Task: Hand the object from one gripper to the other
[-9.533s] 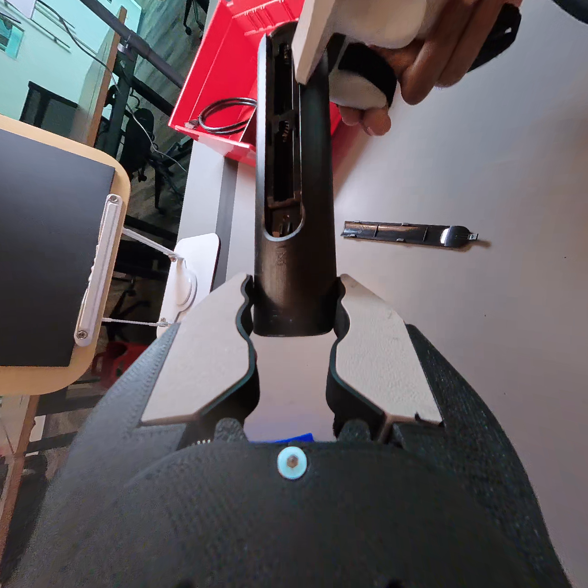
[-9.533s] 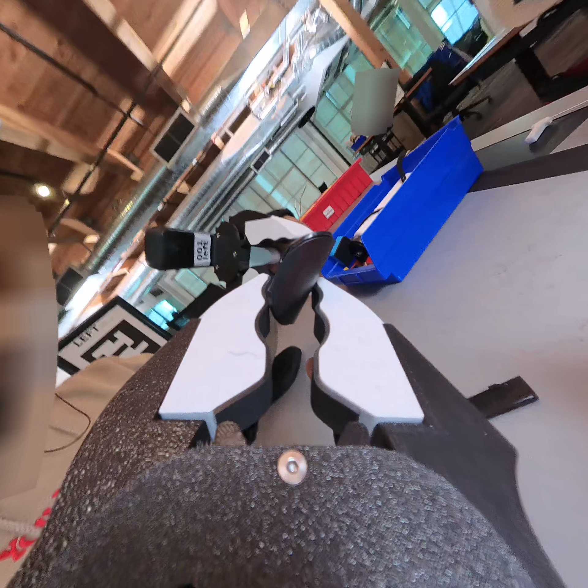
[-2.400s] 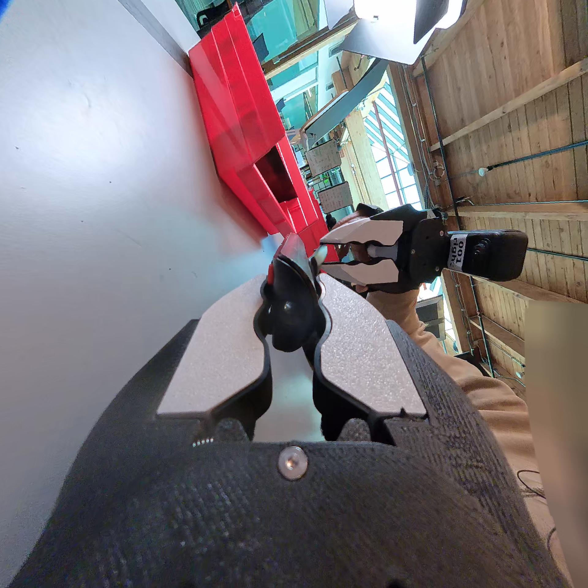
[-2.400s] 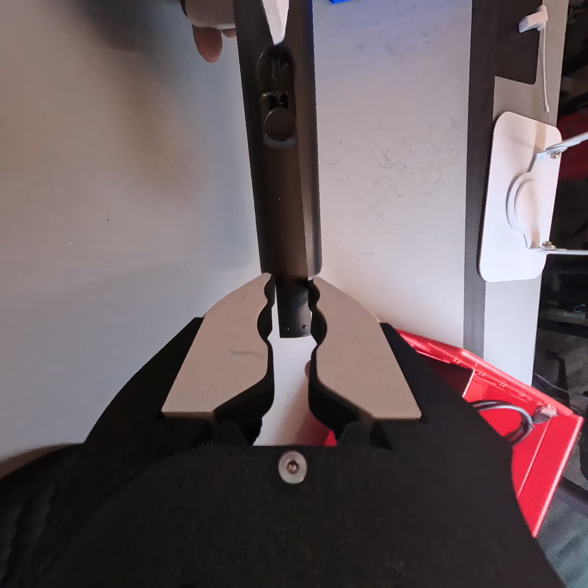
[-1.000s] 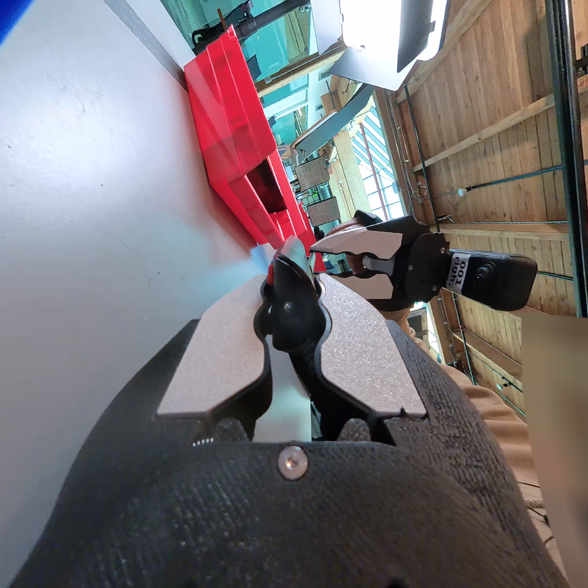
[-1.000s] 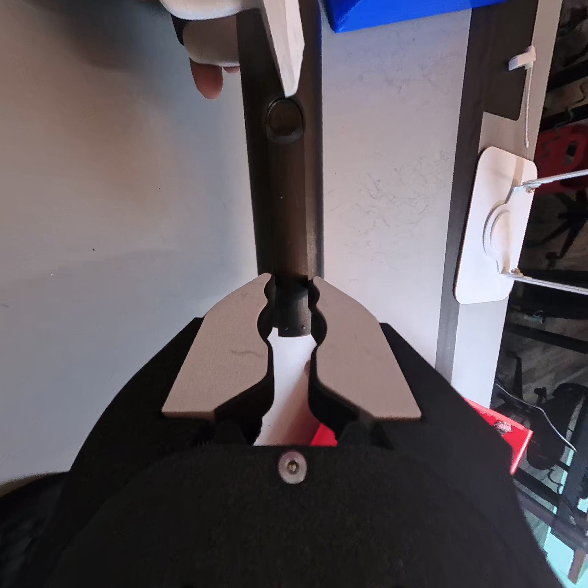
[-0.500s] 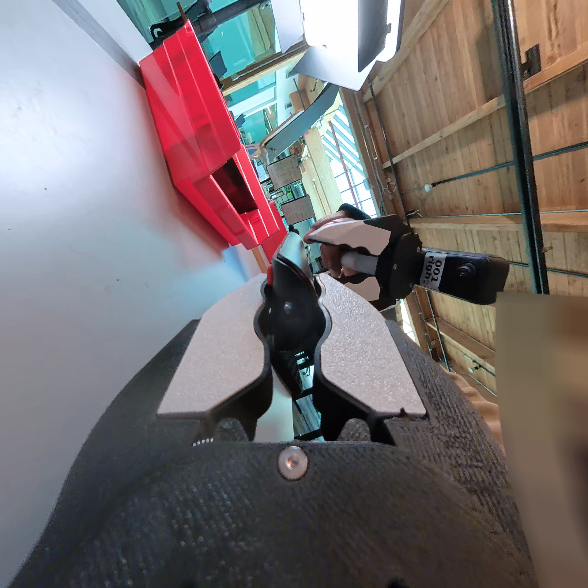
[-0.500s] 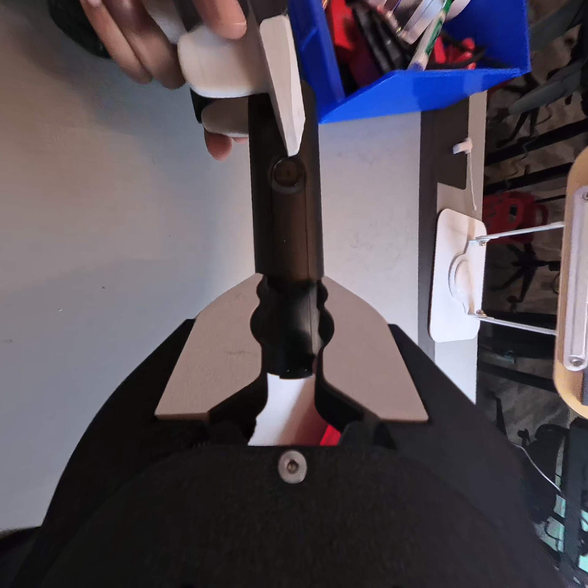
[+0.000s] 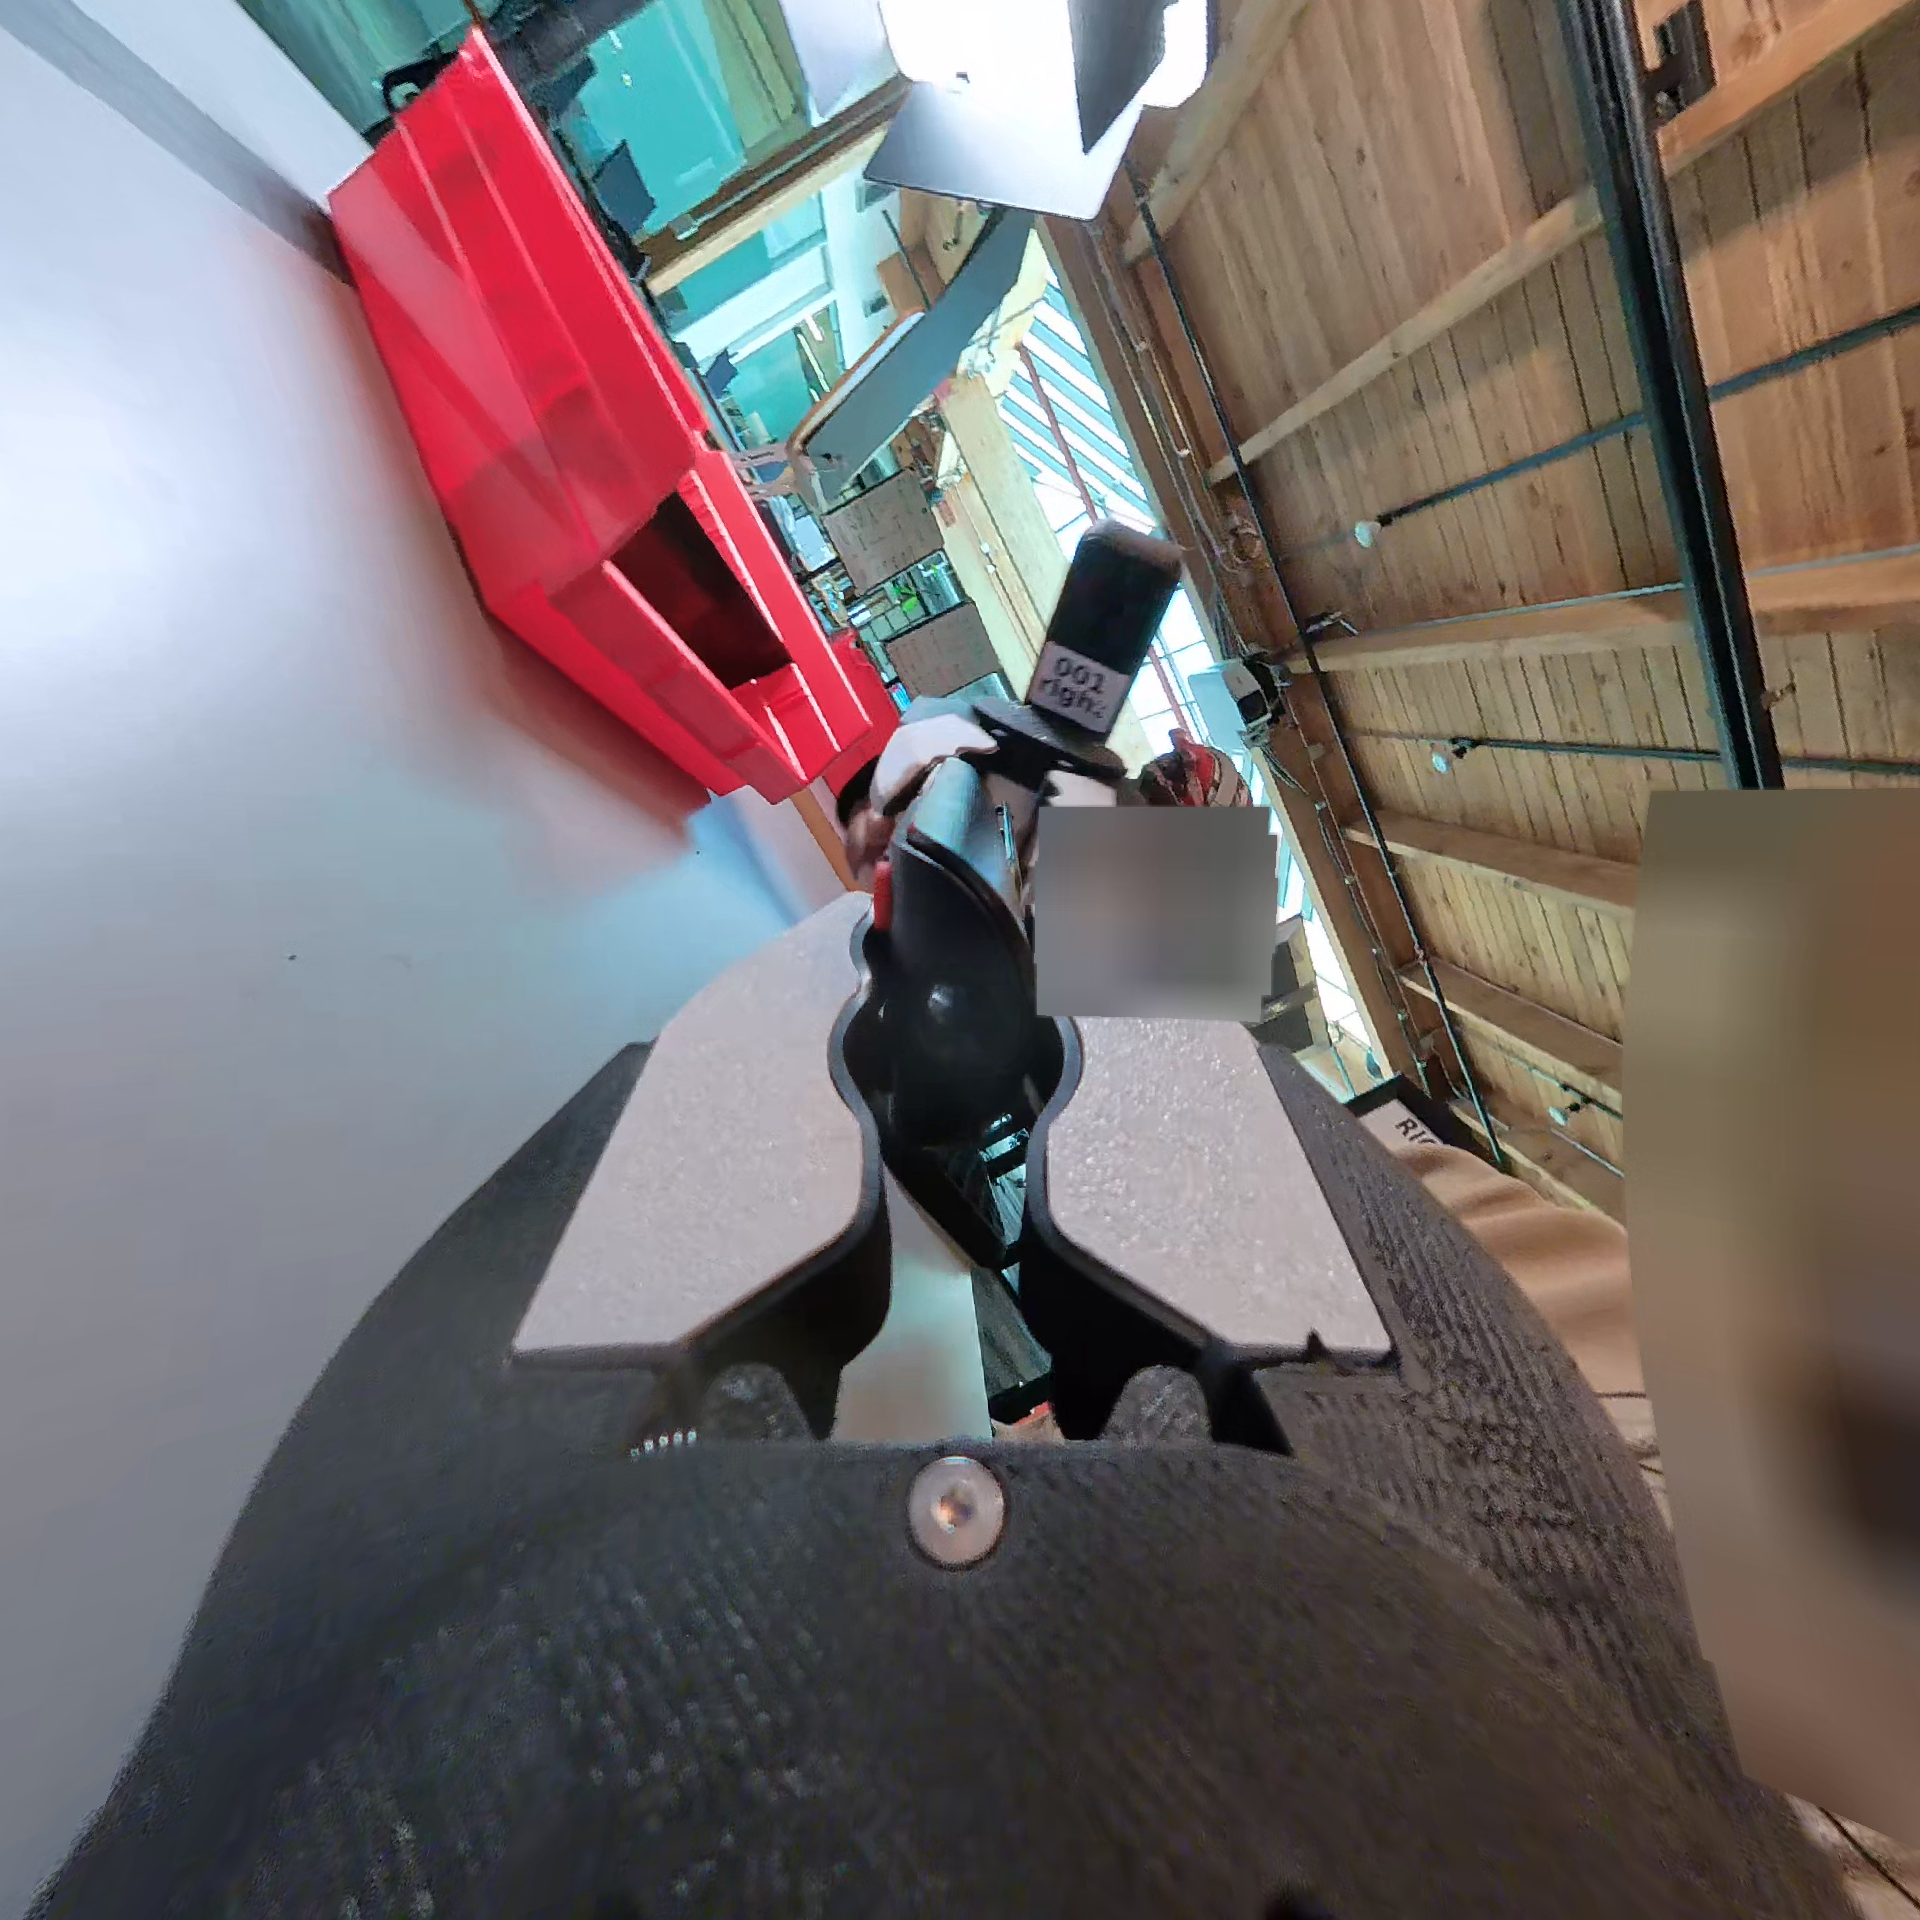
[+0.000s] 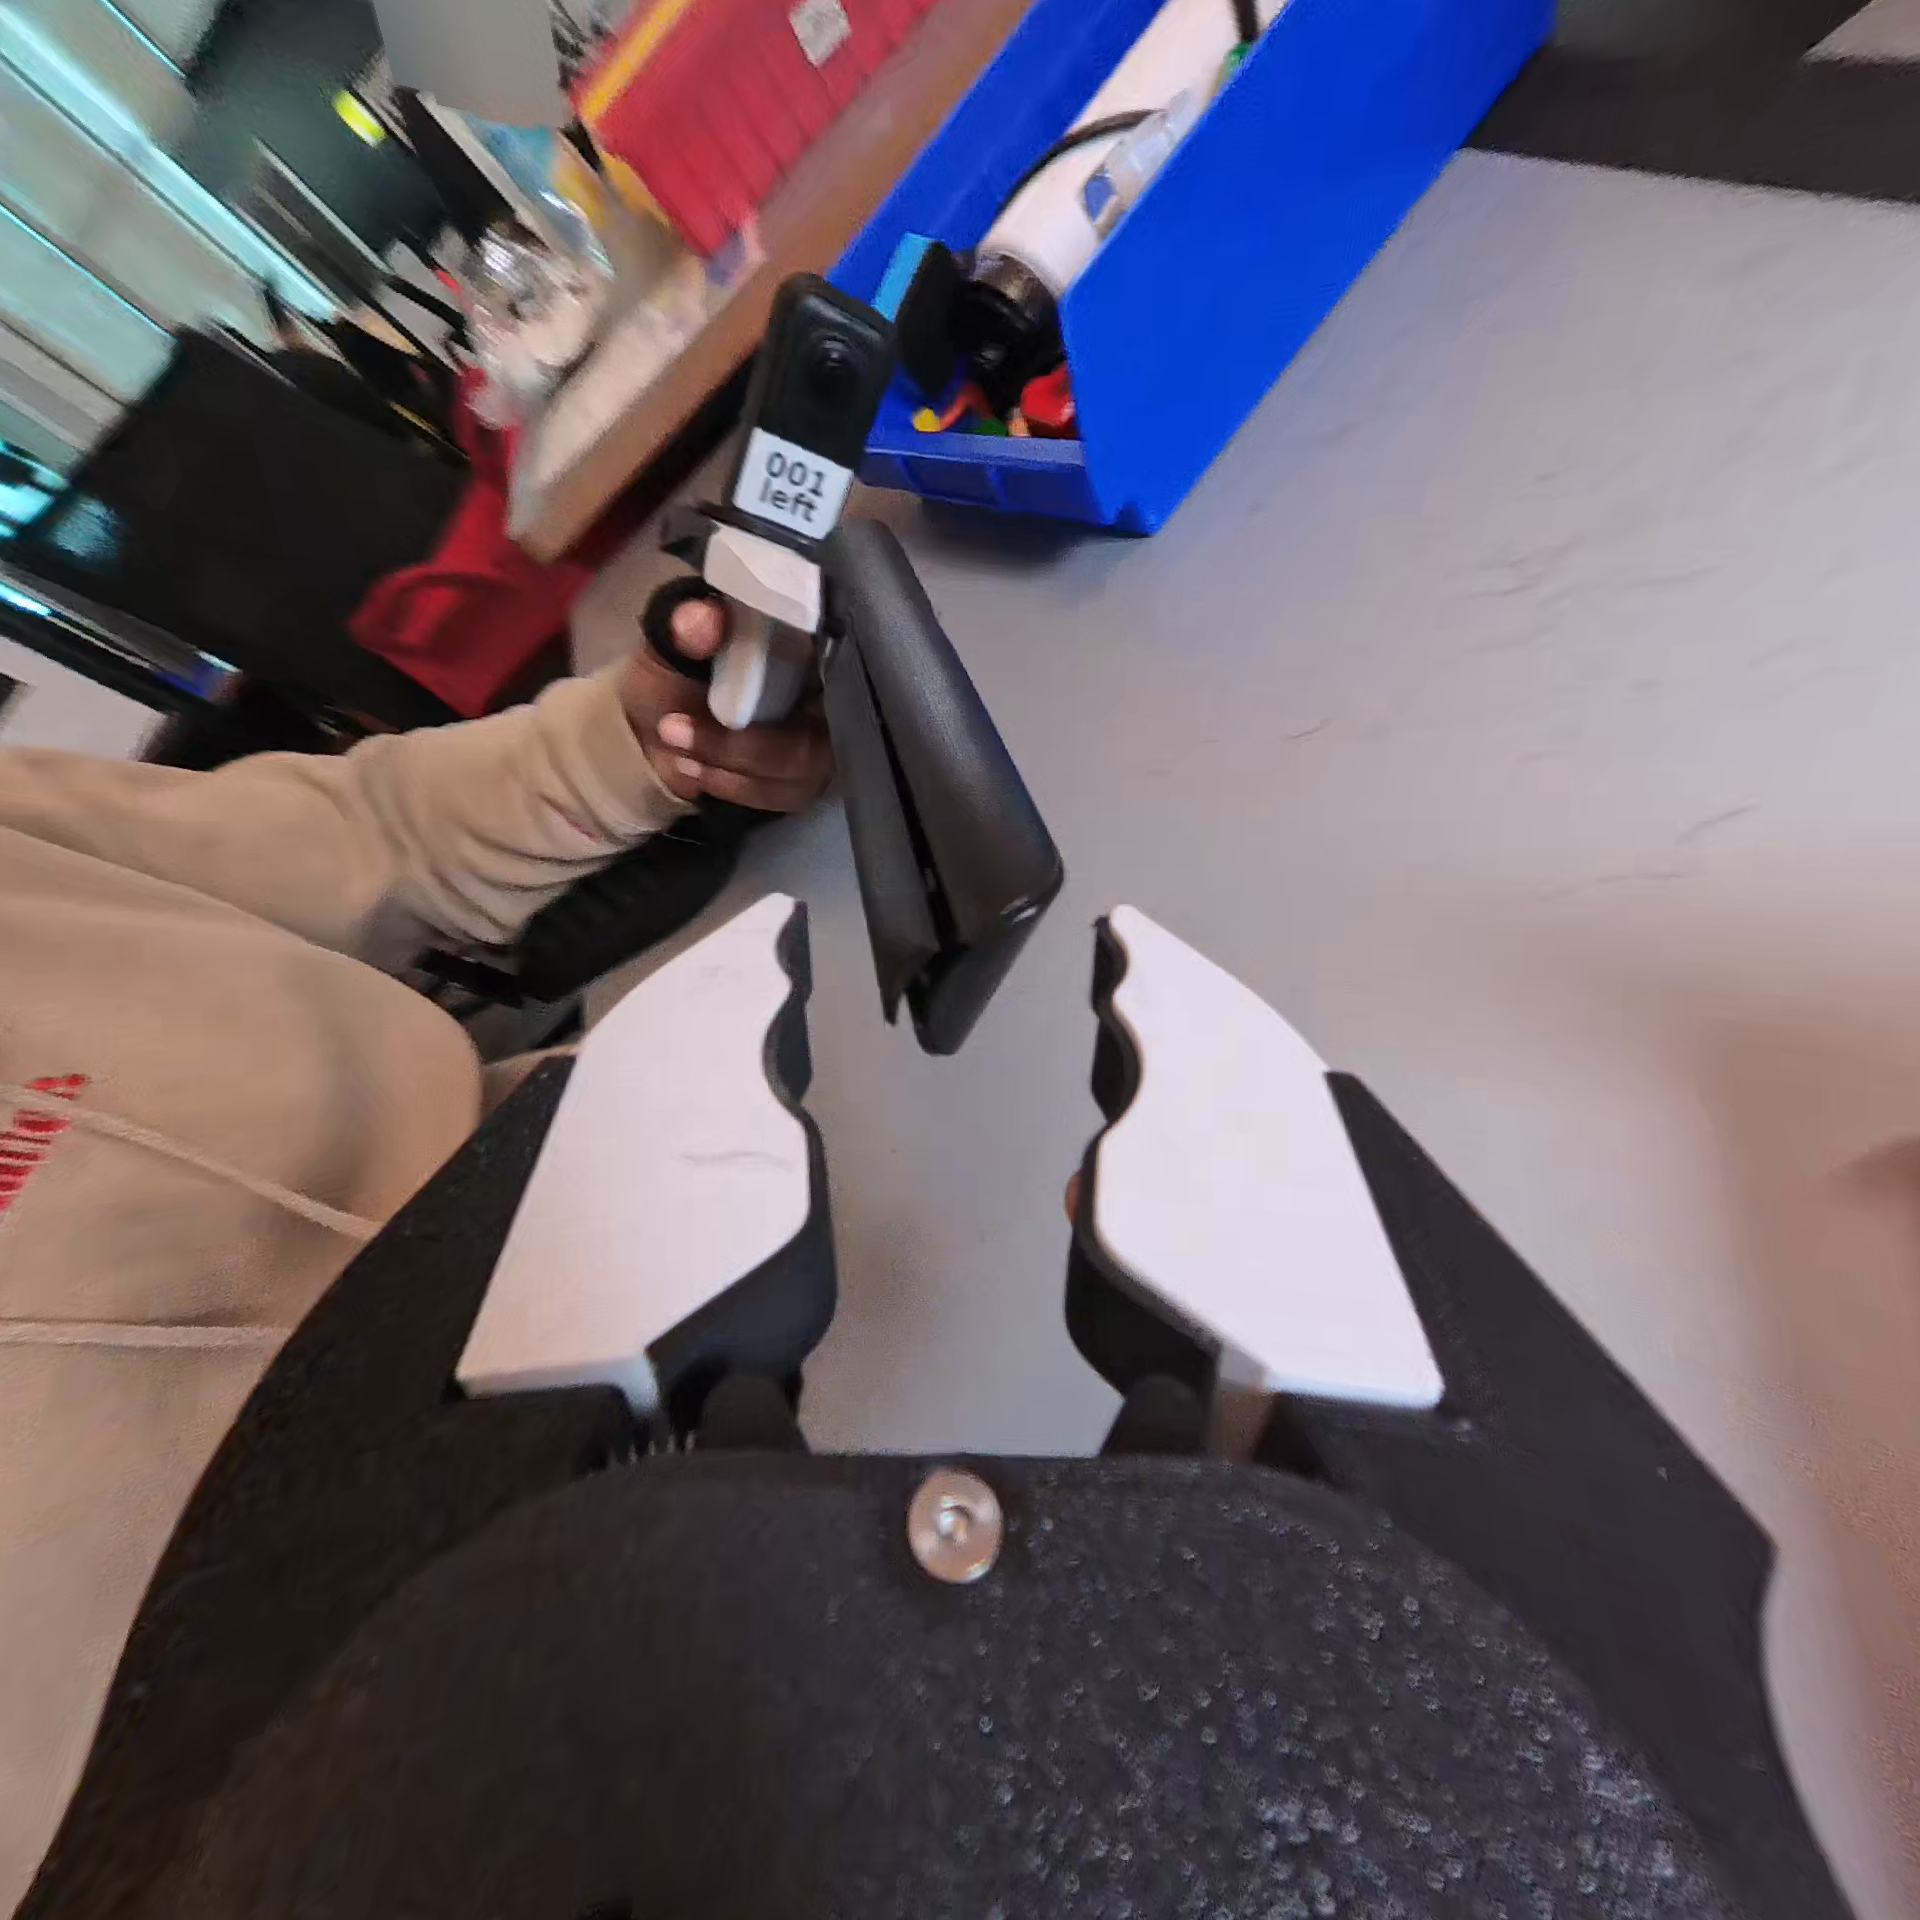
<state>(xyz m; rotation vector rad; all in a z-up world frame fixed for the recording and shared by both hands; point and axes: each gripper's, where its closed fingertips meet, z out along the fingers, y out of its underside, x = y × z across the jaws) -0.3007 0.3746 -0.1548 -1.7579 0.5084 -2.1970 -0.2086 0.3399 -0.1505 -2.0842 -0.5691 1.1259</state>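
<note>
Now, black tool [image 10: 940,790] in left tongs [image 9: 951,1023], free end toward spread right tongs [image 10: 945,971]

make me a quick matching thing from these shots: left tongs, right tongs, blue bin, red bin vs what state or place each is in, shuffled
Column 1:
1. left tongs
2. right tongs
3. blue bin
4. red bin

Column 2:
a. holds a white roll and small items
b. spread open, gripping nothing
c. sits at the table edge in the left wrist view
d. shut on the black tool

Pairs: 1-d, 2-b, 3-a, 4-c
</note>
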